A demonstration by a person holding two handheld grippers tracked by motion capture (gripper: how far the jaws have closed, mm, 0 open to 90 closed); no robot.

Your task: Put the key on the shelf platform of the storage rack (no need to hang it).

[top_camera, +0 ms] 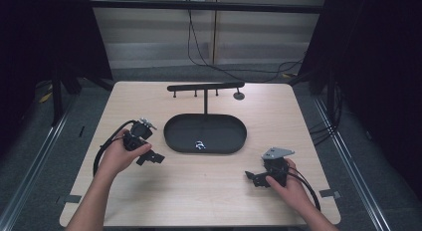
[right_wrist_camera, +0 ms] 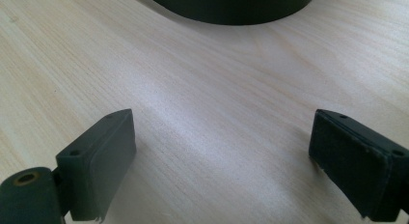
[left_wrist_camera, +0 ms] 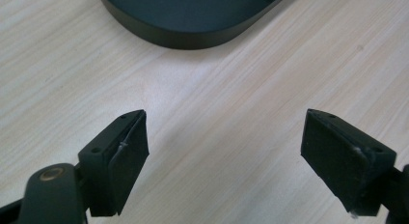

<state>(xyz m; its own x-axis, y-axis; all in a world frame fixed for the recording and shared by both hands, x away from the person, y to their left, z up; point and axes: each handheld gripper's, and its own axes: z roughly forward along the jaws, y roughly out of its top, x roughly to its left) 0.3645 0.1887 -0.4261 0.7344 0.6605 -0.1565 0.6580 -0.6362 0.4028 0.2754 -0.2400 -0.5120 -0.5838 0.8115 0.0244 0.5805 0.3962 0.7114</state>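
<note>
Left tool (top_camera: pixel 158 158) agape, empty, beside tray (top_camera: pixel 171 141). Right tool (top_camera: pixel 250 176) agape, empty, near tray's right end. Small shiny item (top_camera: pixel 200 145) lies in tray. Risk: item tiny, tool may nudge it or scrape tray wall.

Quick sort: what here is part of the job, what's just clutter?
In the job:
- black oval tray with upright hanger stand
- small silvery item lying in the tray
- left gripper, open, empty
- right gripper, open, empty

Lying about:
- black cables on the floor behind the light wooden table
- small black round disc near the far table edge
</note>
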